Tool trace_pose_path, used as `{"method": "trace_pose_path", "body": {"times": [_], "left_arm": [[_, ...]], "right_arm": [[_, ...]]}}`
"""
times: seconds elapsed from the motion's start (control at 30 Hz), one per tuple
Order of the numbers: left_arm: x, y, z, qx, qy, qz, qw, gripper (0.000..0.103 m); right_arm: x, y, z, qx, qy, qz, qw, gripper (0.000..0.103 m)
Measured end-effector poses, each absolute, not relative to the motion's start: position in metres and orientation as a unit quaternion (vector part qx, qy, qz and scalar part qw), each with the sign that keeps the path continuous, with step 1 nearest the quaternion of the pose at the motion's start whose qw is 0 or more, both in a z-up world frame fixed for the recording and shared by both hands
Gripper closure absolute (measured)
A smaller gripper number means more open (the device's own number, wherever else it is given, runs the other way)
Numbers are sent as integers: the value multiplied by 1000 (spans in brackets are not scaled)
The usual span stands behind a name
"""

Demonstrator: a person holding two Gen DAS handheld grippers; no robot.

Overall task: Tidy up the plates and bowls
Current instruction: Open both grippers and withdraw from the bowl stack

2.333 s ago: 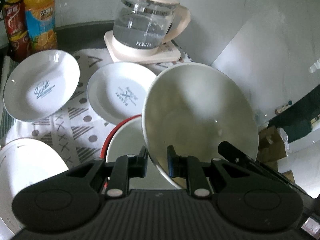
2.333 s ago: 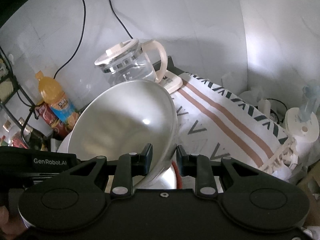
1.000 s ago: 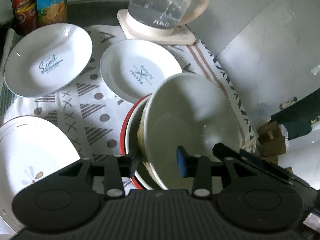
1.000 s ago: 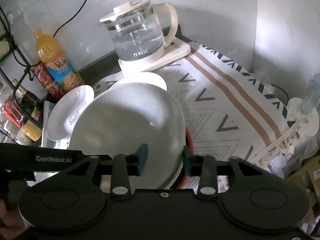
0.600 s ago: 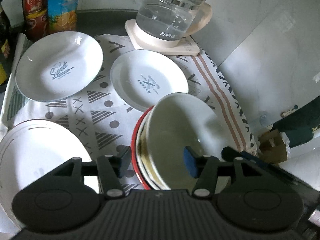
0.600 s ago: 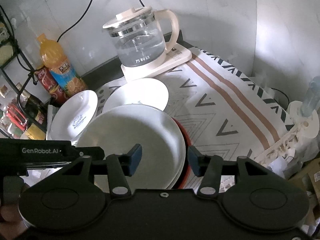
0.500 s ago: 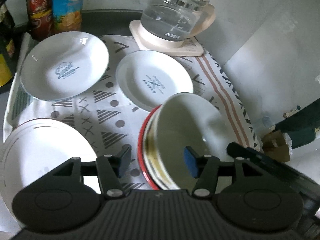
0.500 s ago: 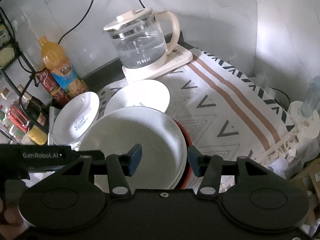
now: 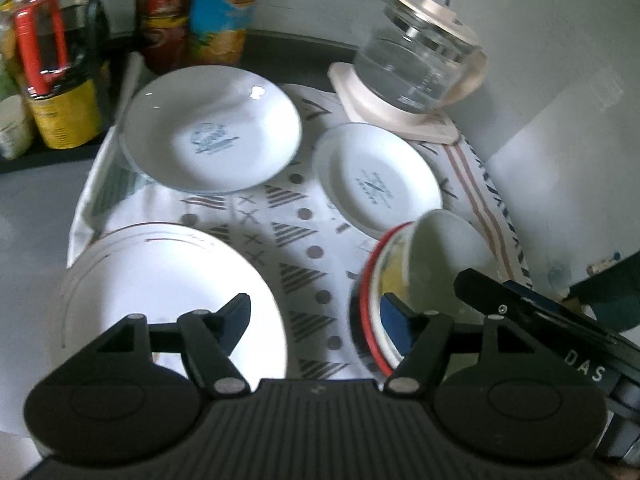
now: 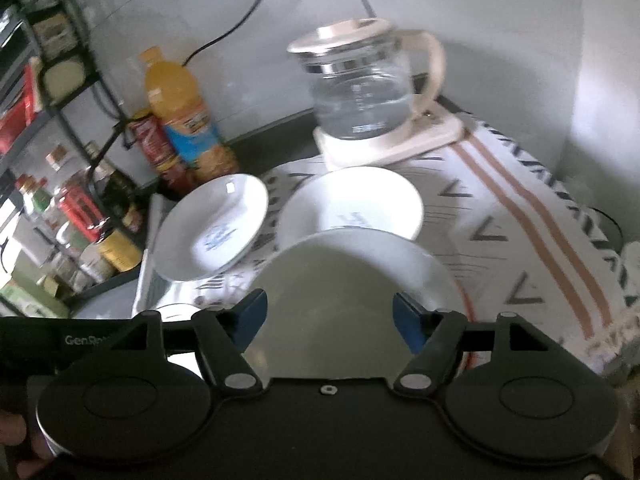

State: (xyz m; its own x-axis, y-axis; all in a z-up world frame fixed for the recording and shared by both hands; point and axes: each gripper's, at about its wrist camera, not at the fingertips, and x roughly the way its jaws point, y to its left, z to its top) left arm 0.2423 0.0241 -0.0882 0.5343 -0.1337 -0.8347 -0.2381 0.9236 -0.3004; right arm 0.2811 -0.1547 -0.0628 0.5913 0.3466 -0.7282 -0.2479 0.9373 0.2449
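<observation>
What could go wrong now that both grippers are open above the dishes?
1. The white bowl sits tilted in the red-rimmed bowl, not nested flat; it may slide or tip out.
2. The right gripper hangs open just over that bowl's rim, so a careless pull back could nudge the stack.
3. The left gripper spans the gap between the large plate and the stack; swinging sideways might clip either one.

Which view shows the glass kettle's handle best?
The right wrist view: the glass kettle stands side-on, its cream handle fully outlined against the wall. In the left wrist view the kettle is blurred and its body hides most of the handle.
</observation>
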Motion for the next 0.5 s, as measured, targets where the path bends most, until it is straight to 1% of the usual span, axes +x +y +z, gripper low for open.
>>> {"method": "trace_pose_path", "body": {"times": [0.5], "left_arm": [[213, 73, -98, -215, 489, 97, 840, 32]], "right_arm": [[278, -94, -59, 15, 418, 240, 876, 20]]}}
